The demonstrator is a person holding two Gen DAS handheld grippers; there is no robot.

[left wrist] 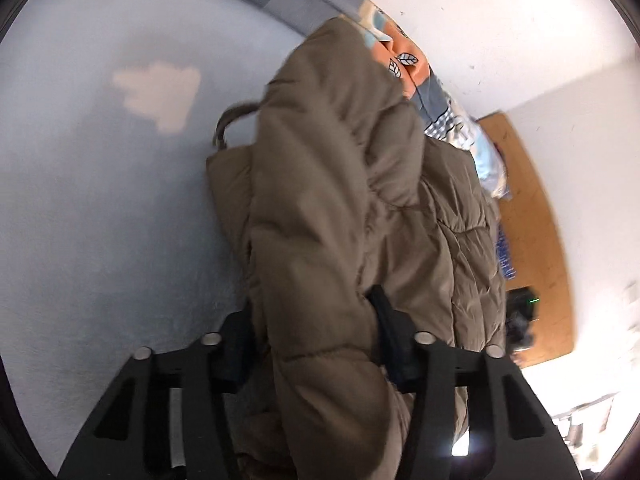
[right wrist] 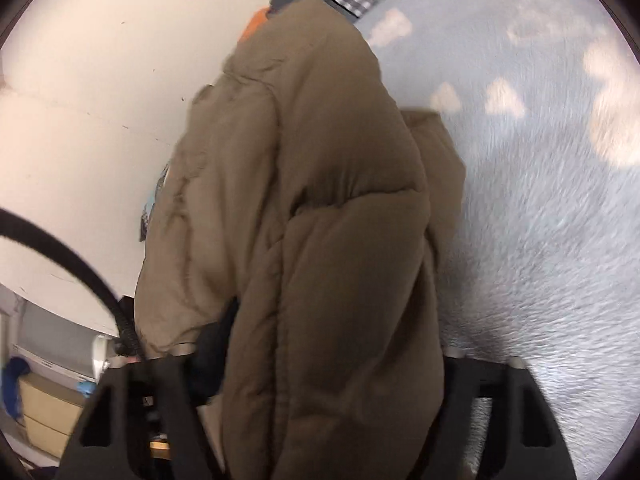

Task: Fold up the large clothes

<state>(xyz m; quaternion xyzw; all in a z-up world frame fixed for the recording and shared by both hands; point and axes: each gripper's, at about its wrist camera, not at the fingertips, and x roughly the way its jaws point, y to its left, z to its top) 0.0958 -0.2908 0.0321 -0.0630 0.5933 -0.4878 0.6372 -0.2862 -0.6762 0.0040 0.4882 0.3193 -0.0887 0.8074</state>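
Note:
A brown quilted puffer jacket [left wrist: 340, 200] hangs in a thick bunch over a light blue bed sheet [left wrist: 100, 220]. My left gripper [left wrist: 316, 332] is shut on a padded fold of it, with the fabric bulging between the black fingers [left wrist: 390, 332]. In the right wrist view the same jacket [right wrist: 320, 200] fills the middle. My right gripper [right wrist: 320, 360] is shut on another thick fold; its left finger [right wrist: 212, 344] shows and the right one is hidden by fabric. A loop strap [left wrist: 232, 120] sticks out of the jacket's left edge.
A patchwork quilt [left wrist: 420, 72] in orange, grey and blue lies along the bed's far edge by a white wall [left wrist: 520, 20]. A wooden board [left wrist: 536, 240] stands at right. A black cable [right wrist: 80, 264] and storage boxes [right wrist: 44, 412] show at lower left of the right wrist view.

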